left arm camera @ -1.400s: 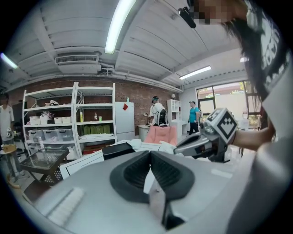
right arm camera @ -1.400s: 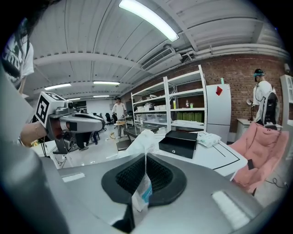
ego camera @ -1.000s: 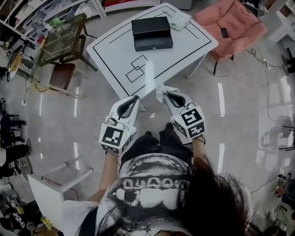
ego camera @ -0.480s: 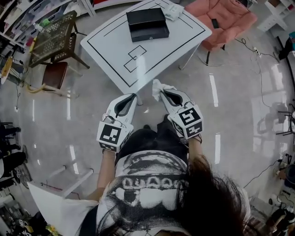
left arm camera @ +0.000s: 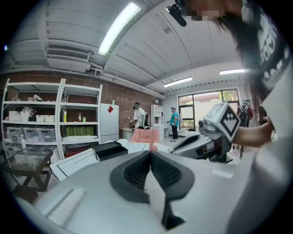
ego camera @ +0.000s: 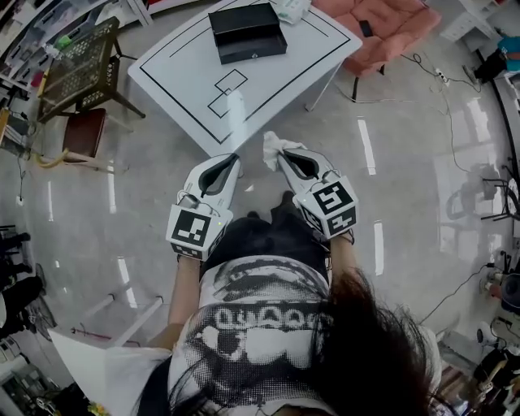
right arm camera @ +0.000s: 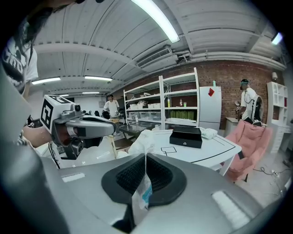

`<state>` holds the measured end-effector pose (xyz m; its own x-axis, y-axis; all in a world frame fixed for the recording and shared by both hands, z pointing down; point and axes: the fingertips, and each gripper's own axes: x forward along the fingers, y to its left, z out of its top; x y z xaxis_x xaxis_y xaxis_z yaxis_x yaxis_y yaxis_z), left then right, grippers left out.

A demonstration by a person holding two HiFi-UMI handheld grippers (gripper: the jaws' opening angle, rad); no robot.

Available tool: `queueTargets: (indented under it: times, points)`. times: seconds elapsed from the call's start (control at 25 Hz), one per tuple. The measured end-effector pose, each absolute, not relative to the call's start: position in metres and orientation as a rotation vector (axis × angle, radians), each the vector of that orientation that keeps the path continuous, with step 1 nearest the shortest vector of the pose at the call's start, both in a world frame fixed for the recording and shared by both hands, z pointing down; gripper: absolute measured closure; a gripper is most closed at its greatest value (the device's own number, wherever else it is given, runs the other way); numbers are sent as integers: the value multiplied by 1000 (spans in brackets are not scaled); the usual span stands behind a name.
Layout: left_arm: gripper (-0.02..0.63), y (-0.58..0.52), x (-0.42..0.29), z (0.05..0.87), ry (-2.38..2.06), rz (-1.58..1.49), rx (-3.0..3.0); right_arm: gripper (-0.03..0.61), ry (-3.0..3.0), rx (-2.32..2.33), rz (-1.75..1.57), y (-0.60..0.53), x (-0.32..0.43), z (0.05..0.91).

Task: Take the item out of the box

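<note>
**White packet out of the box, clamped in my right hand-held gripper**

The white packet [ego camera: 270,145] is in my right hand-held gripper [ego camera: 281,155]. The jaws are pressed together on it, the thin plastic pinched flat between the dark pads. The crumpled top of the packet stands up past the fingertips, and a strip with a bit of blue print hangs down between the pads toward the camera.

My left hand-held gripper [ego camera: 234,160] has its jaws closed on each other with nothing between them. I hold both in front of me side by side, close but not touching, and both point toward the worktop [ego camera: 175,77].

The packet is up in the air over the glossy floor [ego camera: 406,203], near the worktop's closest corner and well apart from the black box [ego camera: 246,32]. The box sits toward the far side of the worktop, beyond the black outline squares drawn on its white top. From here it looks closed. A white bundle [ego camera: 289,8] lies just beside the box at the far edge; I cannot tell whether the two touch.

A pink chair [ego camera: 390,24] stands beyond the worktop on my right. A dark mesh crate [ego camera: 77,69] sits off to my left.
</note>
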<state>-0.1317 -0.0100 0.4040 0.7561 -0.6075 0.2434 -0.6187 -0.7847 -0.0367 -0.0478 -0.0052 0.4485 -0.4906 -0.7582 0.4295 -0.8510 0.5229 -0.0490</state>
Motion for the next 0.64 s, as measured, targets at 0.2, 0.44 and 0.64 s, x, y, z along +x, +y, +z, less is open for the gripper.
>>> queueTargets:
  times: [0.2,0.44,0.64]
  points:
    - [614,-10,-125,406,-972,373,2920,566,-2397,1348,363,-4,-46,452]
    - [614,-11,-116,411,-942,374,2933,566,-2392,1369,365,-5,-41,454]
    - [614,-10,-117,413,-936,375,2933,566,-2386,1373,365,-4,-41,456]
